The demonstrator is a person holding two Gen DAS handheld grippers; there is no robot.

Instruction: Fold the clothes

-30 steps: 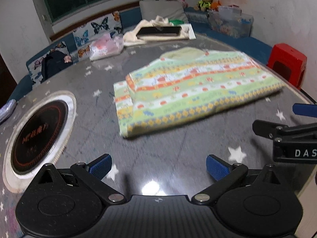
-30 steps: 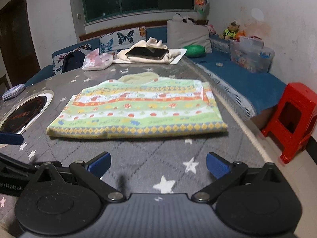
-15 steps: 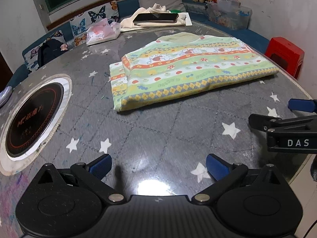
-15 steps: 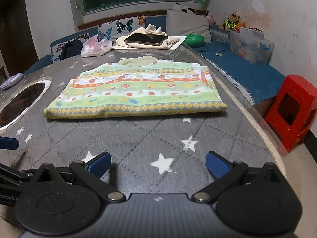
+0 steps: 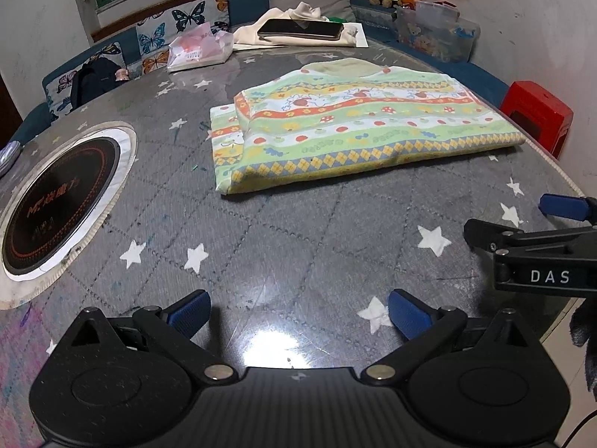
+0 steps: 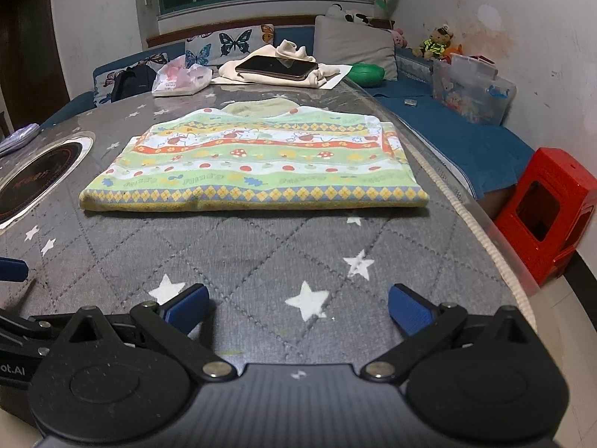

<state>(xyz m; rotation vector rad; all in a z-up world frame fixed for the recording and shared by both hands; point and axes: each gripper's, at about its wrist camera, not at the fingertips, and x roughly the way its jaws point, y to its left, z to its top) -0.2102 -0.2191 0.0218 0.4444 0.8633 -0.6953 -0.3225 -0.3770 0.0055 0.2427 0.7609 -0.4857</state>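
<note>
A folded green, yellow and orange patterned garment (image 5: 354, 127) (image 6: 257, 164) lies flat on the grey star-printed table (image 5: 283, 231) (image 6: 261, 257). My left gripper (image 5: 298, 313) is open and empty, hovering over the table's near edge, well short of the garment. My right gripper (image 6: 298, 310) is also open with nothing between its blue pads, near the front edge facing the garment's long folded side. The right gripper's side shows at the right of the left wrist view.
A round induction cooker (image 5: 56, 201) (image 6: 33, 179) is set into the table at the left. A cream cloth with a dark phone (image 5: 302, 30) (image 6: 278, 67) and a pink bag (image 5: 194, 48) lie at the far edge. A red stool (image 6: 548, 209) stands right of the table.
Both grippers have drawn back toward the table's near edge, so the folded garment looks farther away. The garment itself has not moved, and both grippers stay open.
</note>
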